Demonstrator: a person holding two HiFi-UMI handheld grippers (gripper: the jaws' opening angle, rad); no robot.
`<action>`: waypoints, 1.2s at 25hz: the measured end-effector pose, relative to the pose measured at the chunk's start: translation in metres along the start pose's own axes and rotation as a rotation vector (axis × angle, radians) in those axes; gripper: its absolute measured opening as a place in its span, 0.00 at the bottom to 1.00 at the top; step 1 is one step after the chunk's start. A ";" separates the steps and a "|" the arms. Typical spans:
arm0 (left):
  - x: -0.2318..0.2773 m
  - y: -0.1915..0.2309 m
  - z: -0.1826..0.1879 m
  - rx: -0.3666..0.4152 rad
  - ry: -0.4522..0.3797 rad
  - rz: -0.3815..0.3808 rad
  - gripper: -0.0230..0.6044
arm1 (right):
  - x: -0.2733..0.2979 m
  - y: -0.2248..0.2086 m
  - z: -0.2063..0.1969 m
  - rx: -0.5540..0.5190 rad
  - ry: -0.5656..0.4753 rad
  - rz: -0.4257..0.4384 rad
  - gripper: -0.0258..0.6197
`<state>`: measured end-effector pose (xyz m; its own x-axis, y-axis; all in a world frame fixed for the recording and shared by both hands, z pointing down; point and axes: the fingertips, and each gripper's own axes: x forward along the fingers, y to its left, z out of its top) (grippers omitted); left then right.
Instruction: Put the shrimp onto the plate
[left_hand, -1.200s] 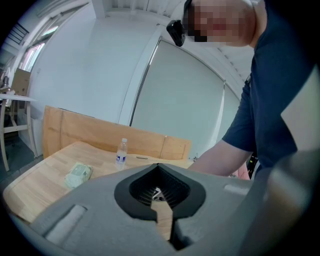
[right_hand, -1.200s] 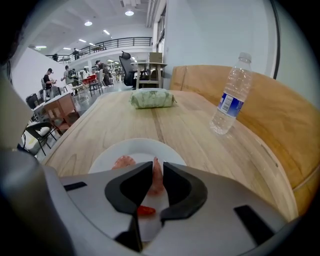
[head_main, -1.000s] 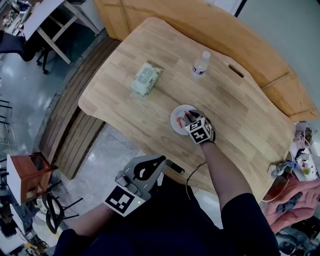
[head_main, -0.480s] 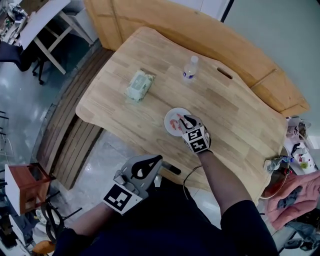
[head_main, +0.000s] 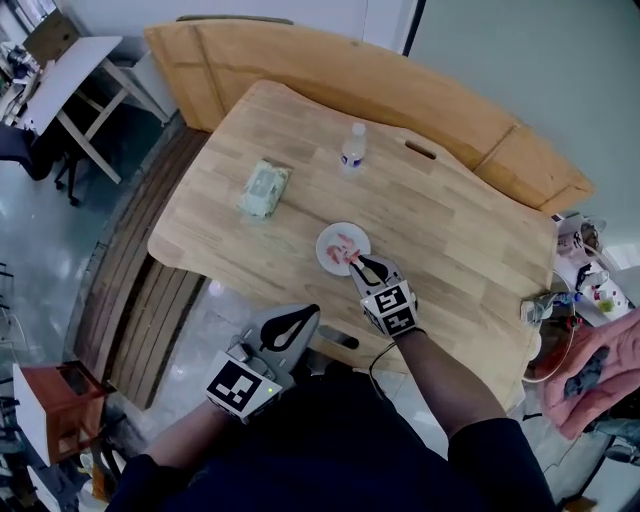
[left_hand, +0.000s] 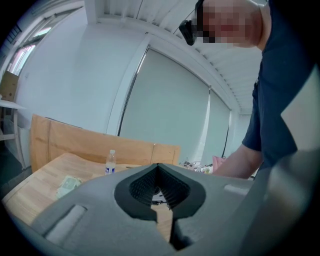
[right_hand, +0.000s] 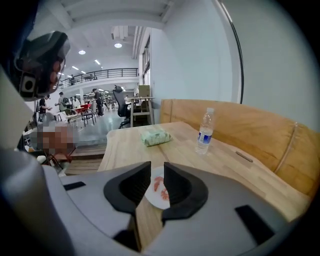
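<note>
A small white plate (head_main: 333, 237) sits on the wooden table (head_main: 450, 240) near its front edge, with pink shrimp (head_main: 346, 246) lying on it. My right gripper (head_main: 356, 263) hovers at the plate's near edge, open, with nothing between its jaws. In the right gripper view the plate (right_hand: 155, 200) and the shrimp (right_hand: 157, 182) show through the gap of my right gripper (right_hand: 157, 172). My left gripper (head_main: 303, 314) hangs off the table's front edge, shut and empty. In its own view my left gripper (left_hand: 159, 168) has its jaws meeting at the tip.
A water bottle (head_main: 351, 148) stands at the table's far side. A green pack of wipes (head_main: 264, 189) lies to the left of the plate. A wooden bench (head_main: 330, 60) runs behind the table. Wooden decking lies below at the left.
My right gripper has drawn back from over the plate to its near edge, and the shrimp now lies uncovered on the plate. The left gripper has stayed put.
</note>
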<state>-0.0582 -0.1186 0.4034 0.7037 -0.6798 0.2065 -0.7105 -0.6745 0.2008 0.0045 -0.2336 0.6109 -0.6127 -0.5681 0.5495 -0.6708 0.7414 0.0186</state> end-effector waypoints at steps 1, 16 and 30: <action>-0.001 -0.001 0.001 0.000 -0.002 -0.005 0.04 | -0.008 0.005 0.004 0.004 -0.010 0.002 0.18; 0.003 -0.027 0.001 0.052 -0.002 -0.114 0.04 | -0.110 0.060 0.056 0.140 -0.194 0.015 0.13; -0.002 -0.039 0.002 0.069 0.003 -0.155 0.04 | -0.169 0.094 0.113 0.194 -0.368 0.047 0.08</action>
<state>-0.0317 -0.0918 0.3935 0.8050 -0.5652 0.1806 -0.5913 -0.7895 0.1646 -0.0020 -0.1080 0.4253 -0.7294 -0.6511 0.2100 -0.6832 0.7086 -0.1765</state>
